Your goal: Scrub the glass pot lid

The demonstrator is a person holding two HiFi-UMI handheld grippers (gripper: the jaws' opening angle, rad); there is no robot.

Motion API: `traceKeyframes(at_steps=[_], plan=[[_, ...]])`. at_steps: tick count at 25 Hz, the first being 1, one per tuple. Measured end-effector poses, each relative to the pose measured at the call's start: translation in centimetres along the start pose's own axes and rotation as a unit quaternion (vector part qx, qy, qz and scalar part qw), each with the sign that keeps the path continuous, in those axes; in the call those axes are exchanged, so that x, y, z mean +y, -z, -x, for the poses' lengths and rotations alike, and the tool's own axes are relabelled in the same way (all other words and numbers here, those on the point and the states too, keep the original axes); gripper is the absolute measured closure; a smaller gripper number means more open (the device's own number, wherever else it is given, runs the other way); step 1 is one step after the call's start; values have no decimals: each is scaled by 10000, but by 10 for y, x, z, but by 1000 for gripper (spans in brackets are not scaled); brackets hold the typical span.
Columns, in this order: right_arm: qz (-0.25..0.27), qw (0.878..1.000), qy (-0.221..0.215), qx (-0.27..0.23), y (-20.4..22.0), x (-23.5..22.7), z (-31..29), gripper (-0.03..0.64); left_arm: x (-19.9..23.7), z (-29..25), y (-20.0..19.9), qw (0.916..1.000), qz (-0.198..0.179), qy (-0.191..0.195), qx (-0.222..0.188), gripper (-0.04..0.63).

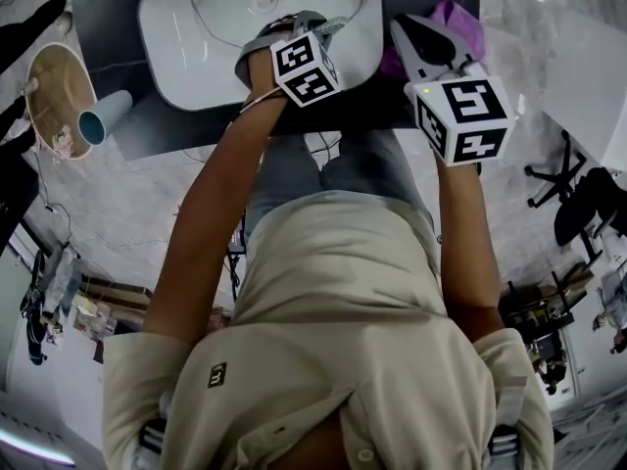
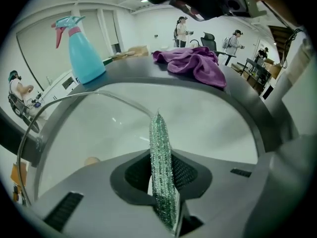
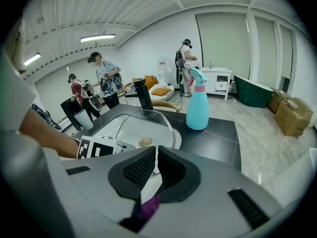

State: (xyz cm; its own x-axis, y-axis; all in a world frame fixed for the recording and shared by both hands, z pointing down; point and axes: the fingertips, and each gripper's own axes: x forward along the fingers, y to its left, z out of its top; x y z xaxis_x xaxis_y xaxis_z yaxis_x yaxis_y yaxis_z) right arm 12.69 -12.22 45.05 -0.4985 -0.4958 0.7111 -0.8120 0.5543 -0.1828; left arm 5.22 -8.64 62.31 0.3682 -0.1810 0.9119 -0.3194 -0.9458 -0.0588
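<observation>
Green glittery scrubber [image 2: 159, 133] stands clamped in the left tongs [image 2: 161, 163], near the glass pot lid [image 1: 257, 6] lying loose in the white sink [image 1: 162, 27] at twelve o'clock. Right tongs [image 3: 155, 155] hang pinched together, empty; unsteadied, the lid may skate under pressure.

No words or numbers can be read anywhere here.

In the head view, the left cube [image 1: 306, 70] at 12 o'clock and the right cube [image 1: 462, 117] at 2 o'clock have black and white square patterns. They are shapes, not letters. One of these patterns also shows at 9 o'clock in the right gripper view.

A small dark badge [image 1: 217, 374] sits on the shirt [image 1: 343, 302] at 7 o'clock in the head view. Its mark is too tiny to read.

The blue spray bottle [image 3: 197, 108] has no label that shows.
</observation>
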Motion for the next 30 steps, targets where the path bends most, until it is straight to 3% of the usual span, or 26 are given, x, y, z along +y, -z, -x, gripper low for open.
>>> traceKeyframes(at_steps=[8, 23, 30], plan=[[44, 10000, -33, -19, -4, 9, 0, 589, 4, 10, 33, 9997, 82, -26, 218, 508], [251, 9996, -103, -21, -26, 30, -8, 589, 85, 54, 90, 9946, 463, -832, 400, 506], [370, 9992, -160, -58, -43, 42, -13, 589, 105, 77, 106, 9922, 552, -1024, 437, 506]])
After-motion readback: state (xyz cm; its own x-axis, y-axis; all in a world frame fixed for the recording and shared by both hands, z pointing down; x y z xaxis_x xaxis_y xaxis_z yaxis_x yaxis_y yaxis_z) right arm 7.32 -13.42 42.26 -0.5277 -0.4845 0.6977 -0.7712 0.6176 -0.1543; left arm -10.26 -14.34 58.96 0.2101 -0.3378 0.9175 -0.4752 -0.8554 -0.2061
